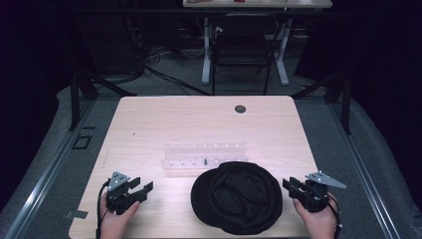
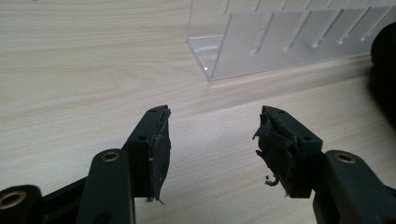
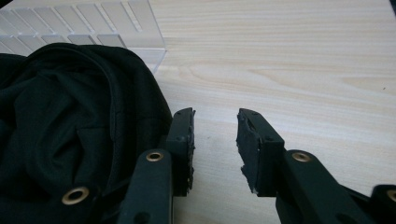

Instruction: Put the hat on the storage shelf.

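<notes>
A black cap (image 1: 238,196) lies upside down near the table's front edge, its brim toward the left. In the right gripper view the cap (image 3: 70,126) spreads over the left half, touching the outer side of my left jaw. My right gripper (image 1: 293,186) rests just right of the cap, open, with bare wood between the jaws (image 3: 215,140). My left gripper (image 1: 141,186) sits at the front left, well apart from the cap, jaws wide open over bare table (image 2: 212,140). A clear plastic rack (image 1: 205,157) with slots stands behind the cap.
The rack (image 2: 280,42) has several dividers and one small dark piece (image 1: 205,161) in it. A round dark grommet (image 1: 240,108) sits near the table's far edge. A black chair (image 1: 244,47) and white desk legs stand beyond the table.
</notes>
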Demonstrator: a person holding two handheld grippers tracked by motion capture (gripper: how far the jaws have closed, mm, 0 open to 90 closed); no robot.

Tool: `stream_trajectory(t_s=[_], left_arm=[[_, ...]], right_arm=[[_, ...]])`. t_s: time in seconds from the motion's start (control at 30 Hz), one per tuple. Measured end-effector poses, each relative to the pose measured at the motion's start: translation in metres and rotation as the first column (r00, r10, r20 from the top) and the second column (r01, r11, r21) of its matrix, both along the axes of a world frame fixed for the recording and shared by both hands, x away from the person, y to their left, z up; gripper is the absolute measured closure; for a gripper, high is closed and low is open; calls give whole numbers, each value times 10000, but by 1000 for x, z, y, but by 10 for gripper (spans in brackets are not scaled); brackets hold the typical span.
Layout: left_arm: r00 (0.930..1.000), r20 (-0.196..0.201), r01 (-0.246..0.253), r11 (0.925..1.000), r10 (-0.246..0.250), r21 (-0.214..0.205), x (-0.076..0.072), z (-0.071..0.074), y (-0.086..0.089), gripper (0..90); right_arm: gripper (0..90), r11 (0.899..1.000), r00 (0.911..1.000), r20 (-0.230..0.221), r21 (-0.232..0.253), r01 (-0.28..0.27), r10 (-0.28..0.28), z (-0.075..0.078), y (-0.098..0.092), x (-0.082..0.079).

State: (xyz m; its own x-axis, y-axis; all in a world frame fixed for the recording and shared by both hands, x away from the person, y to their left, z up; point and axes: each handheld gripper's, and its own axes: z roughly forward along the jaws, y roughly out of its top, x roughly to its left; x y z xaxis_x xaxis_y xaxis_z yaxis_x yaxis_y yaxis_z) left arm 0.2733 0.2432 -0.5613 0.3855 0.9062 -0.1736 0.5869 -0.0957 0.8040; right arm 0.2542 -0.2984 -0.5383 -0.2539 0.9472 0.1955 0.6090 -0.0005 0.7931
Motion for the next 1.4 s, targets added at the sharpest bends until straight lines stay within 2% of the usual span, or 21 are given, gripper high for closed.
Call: stream_trajectory(t_s=[0.03,0.07,0.13,0.17,0.27,0.37,0.43,0.5,0.73,0.87,0.93,0.97,1.0,1.03,1.07,1.13,1.17,1.27,1.3,1.37,1.4], left_arm=[[9998,-159,96,9995,-101,-299,1,0,0,437],[9998,-159,96,9995,-101,-299,1,0,0,460],[9961,-563,621,9940,-673,-906,2,0,-1,487],[9956,-493,762,9942,-800,-756,1,1,-3,486],[9964,-257,795,9953,-810,-560,0,1,-8,479],[9966,-185,796,9958,-805,-442,0,1,-8,471],[9971,68,762,9969,-760,-175,-1,1,-10,469],[9970,199,754,9971,-754,29,-1,2,-10,467],[9960,241,856,9959,-863,282,-3,2,-12,463],[9957,245,877,9950,-889,481,-3,2,-13,479],[9955,241,898,9943,-913,577,-3,3,-14,486],[9954,236,914,9940,-929,600,-3,3,-13,486],[9956,244,890,9941,-906,615,-3,3,-13,489],[9960,212,849,9945,-864,611,-4,4,-13,495],[9960,212,849,9945,-864,611,-4,4,-13,498],[9960,244,842,9946,-859,609,-3,4,-11,501],[9967,296,743,9955,-761,593,-4,5,-11,501],[9970,249,711,9957,-726,594,-4,5,-9,501],[9973,217,684,9961,-697,549,-4,5,-8,502],[9973,197,689,9961,-701,555,-4,5,-8,504],[9973,201,693,9961,-704,543,-4,5,-8,504]], right_arm=[[663,9999,10000,91,-103,13,-12,1,0,-1],[660,9999,9999,160,-142,1,2,2,0,-1],[656,9998,9996,270,-179,63,-58,3,1,-2],[647,9999,9997,241,-149,82,-78,5,0,-3],[647,10000,9999,138,-69,33,-32,6,1,-3],[651,10000,10000,-47,60,-15,16,7,1,-4],[660,9993,9997,-191,329,-162,169,9,1,-5],[670,9992,9996,-195,348,-210,217,12,2,-6],[691,9972,9972,-632,645,-367,408,19,1,-6],[712,9949,9916,-1175,907,-441,547,20,0,-4],[739,9912,9835,-1644,1202,-560,755,22,-2,0],[739,9912,9835,-1644,1202,-560,755,22,-2,0],[740,9912,9798,-1847,1198,-557,773,24,-2,1],[745,9895,9716,-2154,1248,-724,982,27,-1,4],[745,9895,9716,-2154,1248,-724,982,27,-1,4],[745,9915,9624,-2512,1029,-798,1035,29,1,9],[745,9913,9529,-2814,966,-894,1134,31,2,13],[743,9885,9377,-3184,1005,-1127,1393,35,4,18],[741,9895,9330,-3320,838,-1176,1390,36,5,21],[740,9897,9300,-3396,729,-1230,1406,37,6,22],[735,9903,9258,-3519,590,-1255,1383,38,7,23]])
